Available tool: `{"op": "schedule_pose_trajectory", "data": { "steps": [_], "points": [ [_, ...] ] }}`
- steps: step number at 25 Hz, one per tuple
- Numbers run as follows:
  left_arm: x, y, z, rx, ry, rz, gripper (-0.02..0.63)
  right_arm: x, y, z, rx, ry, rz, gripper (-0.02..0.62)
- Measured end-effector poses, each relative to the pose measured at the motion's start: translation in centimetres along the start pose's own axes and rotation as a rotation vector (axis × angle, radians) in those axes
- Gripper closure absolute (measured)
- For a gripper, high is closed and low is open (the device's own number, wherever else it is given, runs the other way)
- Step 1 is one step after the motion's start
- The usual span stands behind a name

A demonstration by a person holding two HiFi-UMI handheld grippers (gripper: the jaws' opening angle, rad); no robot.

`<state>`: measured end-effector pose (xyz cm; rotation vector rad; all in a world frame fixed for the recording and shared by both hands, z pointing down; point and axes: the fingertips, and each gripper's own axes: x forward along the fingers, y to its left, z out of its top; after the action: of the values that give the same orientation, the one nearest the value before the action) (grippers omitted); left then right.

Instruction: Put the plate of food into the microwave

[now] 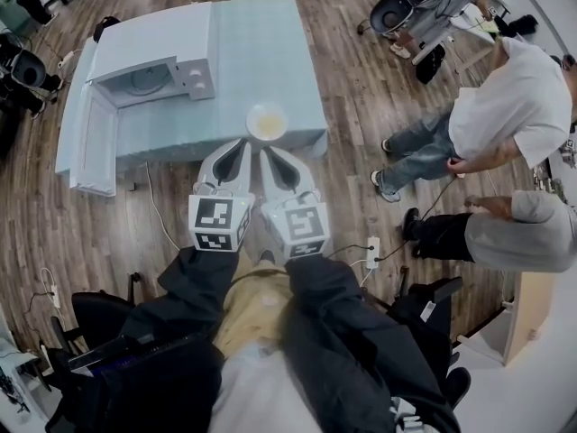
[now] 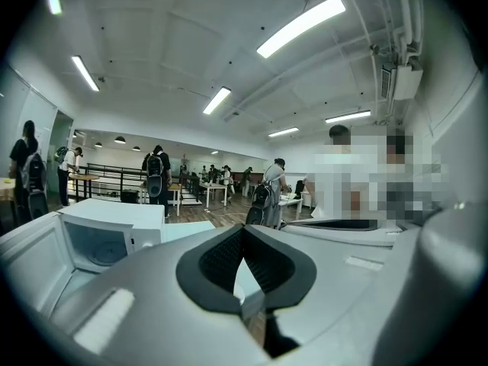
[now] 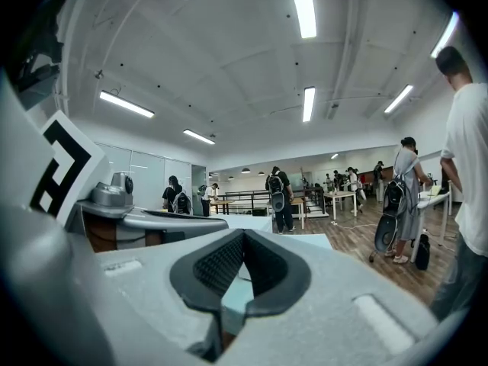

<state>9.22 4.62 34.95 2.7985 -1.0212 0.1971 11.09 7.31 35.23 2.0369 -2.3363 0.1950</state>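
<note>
Presently noting plate of food [image 1: 267,121] at near edge of table [image 1: 270,34], untouched. Spotting microwave [image 1: 171,61] toward table's left end, well apart from plate, w/ door [image 1: 90,142] swung fully open. Finding left gripper [image 1: 238,144] & right gripper [image 1: 269,152] side by side just short of plate, tips toward it, not touching. Reading both jaw pairs pressed together, nothing between.

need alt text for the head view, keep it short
The left gripper and right gripper, both shut and empty, are held side by side pointing at a plate of food near the front edge of a blue-covered table. A white microwave sits at the table's left with its door swung open; two people stand on the right.
</note>
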Motion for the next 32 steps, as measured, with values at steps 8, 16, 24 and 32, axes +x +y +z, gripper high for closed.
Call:
{"op": "schedule_pose_trajectory", "data": {
  "steps": [8,16,24,32],
  "points": [
    [5.5,6.7,0.9,-0.011,0.026,-0.007,0.609,8.2,-1.6,0.6,0.012,0.016,-0.019,0.597],
    [9.4,11.5,-0.9,-0.029,0.088,-0.041,0.609,14.5,-3.0,-1.5,0.039,0.081,-0.070,0.596],
    [12.1,12.7,-4.7,-0.047,0.178,-0.073,0.609,16.6,-4.8,-5.8,0.089,0.182,-0.114,0.596],
    [15.3,11.7,-10.8,-0.102,0.319,-0.042,0.609,16.9,-8.2,-11.6,0.160,0.315,-0.102,0.596]
  ]
}}
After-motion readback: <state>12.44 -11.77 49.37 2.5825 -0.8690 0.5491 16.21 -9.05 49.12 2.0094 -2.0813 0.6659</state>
